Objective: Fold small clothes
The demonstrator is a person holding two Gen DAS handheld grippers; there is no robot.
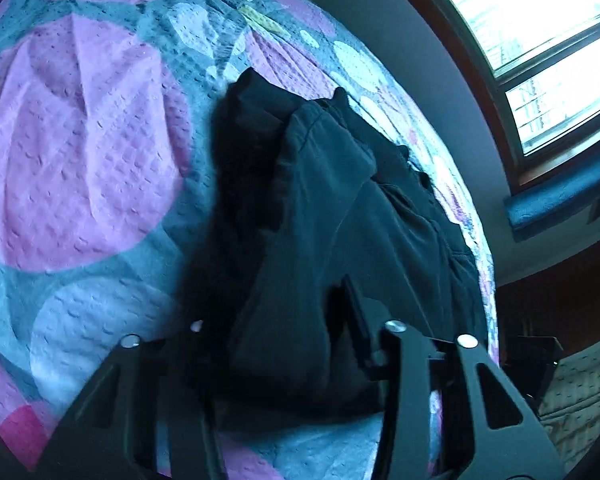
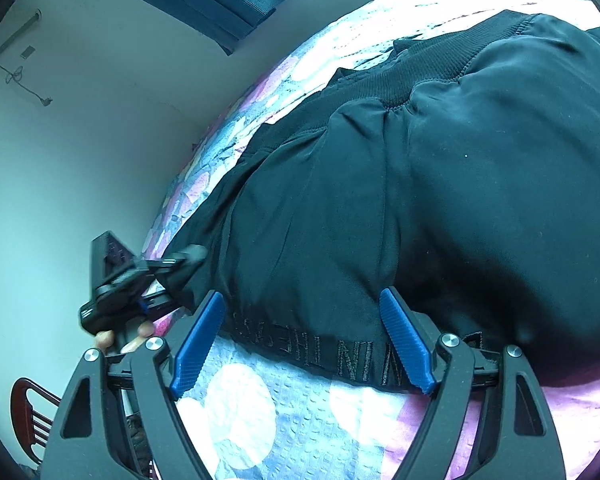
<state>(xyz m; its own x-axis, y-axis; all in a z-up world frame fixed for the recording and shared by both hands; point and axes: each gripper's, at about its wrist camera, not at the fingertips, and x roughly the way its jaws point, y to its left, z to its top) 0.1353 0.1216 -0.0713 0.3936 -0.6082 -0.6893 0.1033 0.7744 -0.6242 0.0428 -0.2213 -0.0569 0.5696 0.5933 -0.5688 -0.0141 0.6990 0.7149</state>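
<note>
Right wrist view: we see our right gripper [image 2: 302, 338] with fingers spread, straddling the lettered hem of the black jacket [image 2: 440, 200] on the bed [image 2: 268, 408], likely ready to pinch. Our left gripper [image 2: 160, 276] clamps a jacket edge, probably to lift it. No containers in sight.

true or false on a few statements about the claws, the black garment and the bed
1. The right claw is open, its blue pads either side of the black garment hem. True.
2. The garment lies on a plain white sheet. False: the bedspread has pink and blue patches.
3. The left claw has garment fabric between its fingers. True.
4. A ribbed band shows on the garment. True.
5. The garment is red. False: it is black.
</note>
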